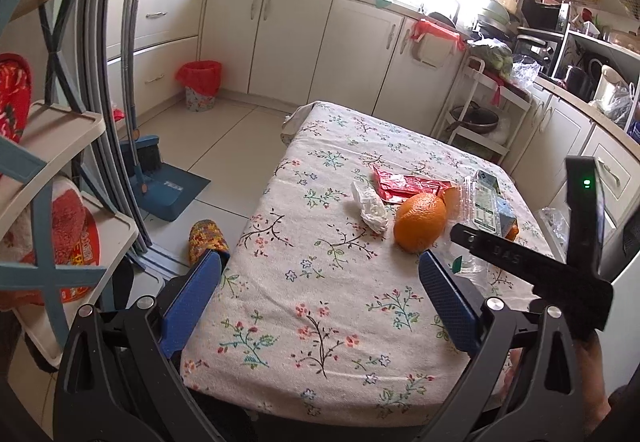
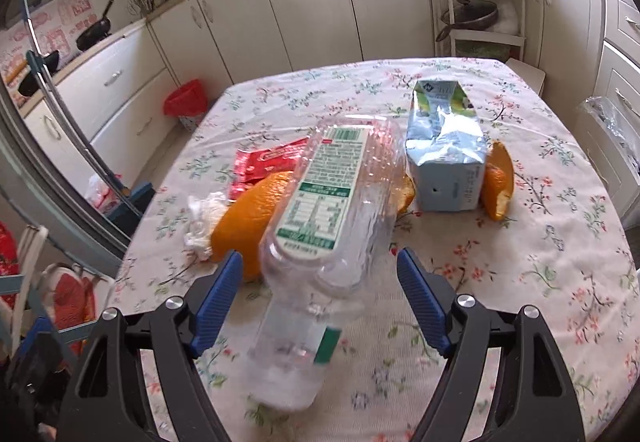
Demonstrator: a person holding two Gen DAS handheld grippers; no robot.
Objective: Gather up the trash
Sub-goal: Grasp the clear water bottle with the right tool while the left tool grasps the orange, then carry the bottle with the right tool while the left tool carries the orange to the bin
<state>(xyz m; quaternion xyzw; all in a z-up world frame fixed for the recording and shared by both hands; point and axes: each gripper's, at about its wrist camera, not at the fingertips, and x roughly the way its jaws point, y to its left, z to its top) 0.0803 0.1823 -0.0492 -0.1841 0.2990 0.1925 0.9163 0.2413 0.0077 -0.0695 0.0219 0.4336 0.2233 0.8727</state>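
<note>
We are working at a tabletop (image 2: pixel 560 282) under a flowered cloth, where the trash is lying in a loose cluster toward the right edge; our right hand-held gripper (image 2: pixel 320 270) is standing spread wide, its blue pads on either side of a crushed clear bottle (image 2: pixel 332 210), which is blurred and tilted, and we cannot tell whether it is resting on the cloth or in the air; neither pad is touching it, so nothing is being pinched. We are judging that the bottle is the piece in hand, because it is lying nearest and between the pads. Just behind it a dented carton (image 2: pixel 444 158) is lying on its side, with orange peel (image 2: pixel 498 186) touching its right end; left of the bottle an orange (image 2: pixel 248 222) is sitting beside a crumpled tissue (image 2: pixel 200 222) and a red wrapper (image 2: pixel 268 162).

Our left hand-held gripper (image 1: pixel 320 286) is also spread and holding nothing; it is hovering over the near left part of the tabletop, well apart from the cluster, probably waiting its turn. A bin (image 1: pixel 200 86) with a red liner is standing on the floor by the cabinets, well apart from the tabletop; we are taking it for the place the trash is meant to go, so each piece is going to need carrying across.
</note>
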